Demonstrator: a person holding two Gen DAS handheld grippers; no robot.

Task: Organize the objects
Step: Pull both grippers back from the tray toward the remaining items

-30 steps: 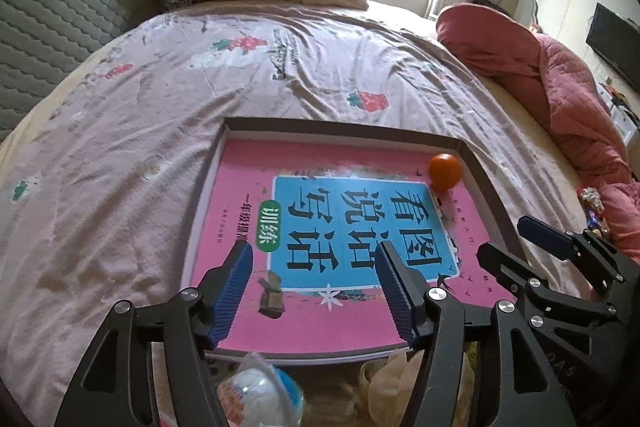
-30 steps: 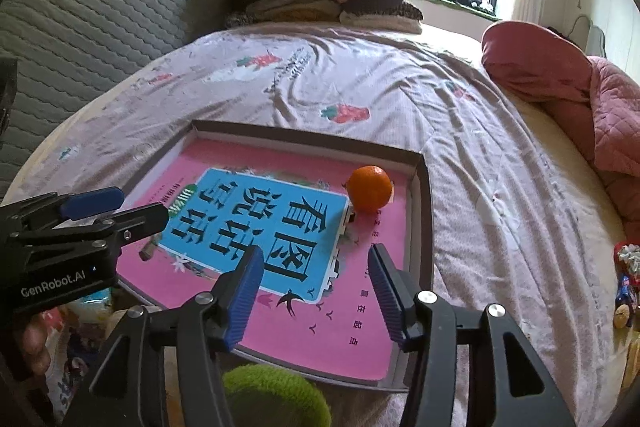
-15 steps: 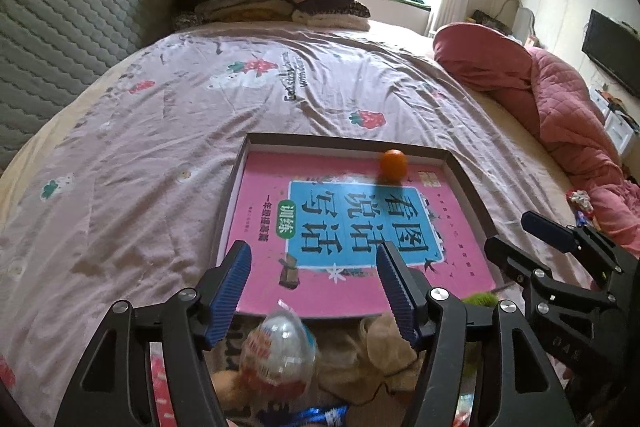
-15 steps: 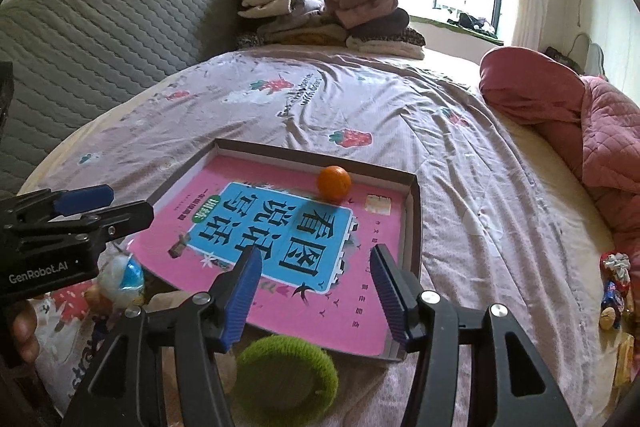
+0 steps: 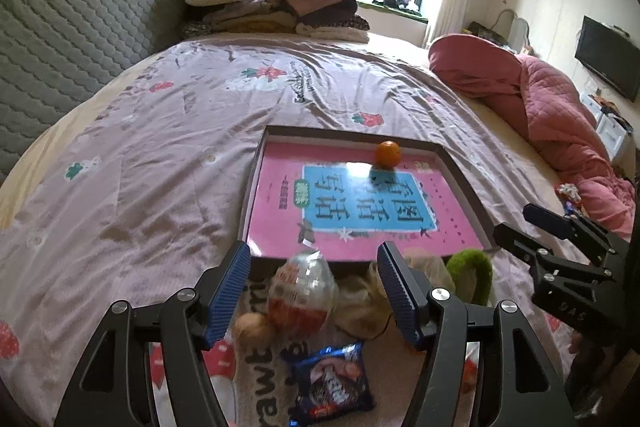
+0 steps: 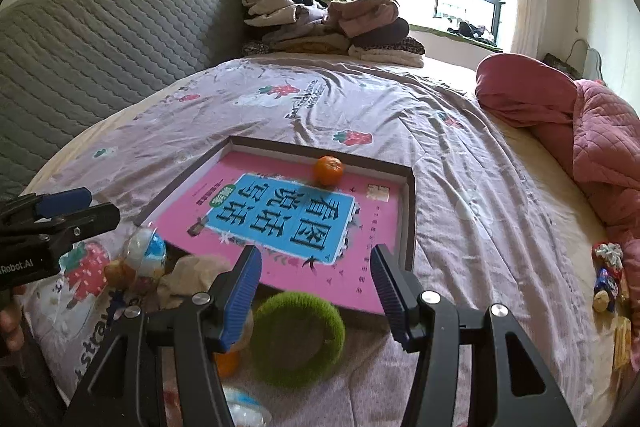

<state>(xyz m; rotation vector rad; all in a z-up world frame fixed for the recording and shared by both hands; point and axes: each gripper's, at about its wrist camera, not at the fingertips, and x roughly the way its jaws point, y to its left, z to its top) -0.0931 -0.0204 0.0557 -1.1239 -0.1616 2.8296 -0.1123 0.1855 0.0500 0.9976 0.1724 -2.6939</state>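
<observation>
Left gripper [image 5: 314,289] above bed [image 5: 160,147], fingers apart, empty. Right gripper [image 6: 316,289] likewise apart, empty. Orange [image 6: 328,170] on pink book [image 6: 280,219] inside shallow tray [image 6: 408,219]. Plastic egg [image 5: 304,287], snack packet [image 5: 332,383], green ring [image 6: 298,339] lie just beside tray's near edge.

Bed [image 5: 168,155] with tray [image 5: 464,179], snacks.

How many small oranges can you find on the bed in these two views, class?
2. One orange sits inside the tray, on the pink book near the far rim. A second orange lies on the bedsheet, partly hidden behind the right gripper's finger. Others may be hidden.
</observation>
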